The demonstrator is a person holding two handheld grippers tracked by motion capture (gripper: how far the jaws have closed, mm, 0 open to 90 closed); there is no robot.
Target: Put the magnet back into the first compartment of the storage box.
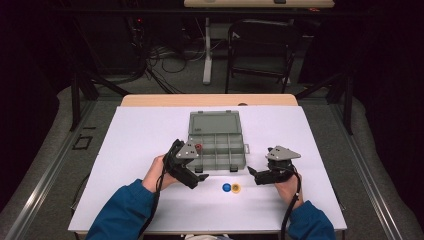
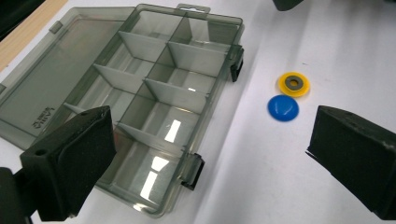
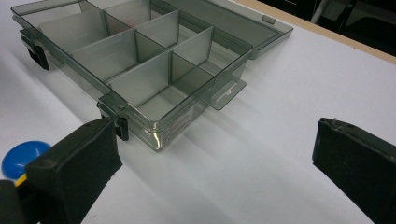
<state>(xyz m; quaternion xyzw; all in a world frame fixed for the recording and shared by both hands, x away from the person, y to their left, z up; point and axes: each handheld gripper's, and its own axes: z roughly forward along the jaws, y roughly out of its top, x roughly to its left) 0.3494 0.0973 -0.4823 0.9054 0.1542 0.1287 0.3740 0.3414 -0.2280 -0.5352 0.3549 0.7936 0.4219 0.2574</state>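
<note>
An open grey see-through organiser box lies mid-table, its lid folded flat behind it. A small red thing sits in a far-left compartment. A blue disc and a yellow disc lie side by side on the white tabletop in front of the box. My left gripper hovers at the box's near-left corner, open and empty. My right gripper hovers off the near-right corner, also open and empty. The left gripper view takes in the box, blue disc and yellow disc.
The white table has free room left and right of the box. Behind the table stand a black folding chair, cables and a table leg. In the right gripper view the box and blue disc lie close ahead.
</note>
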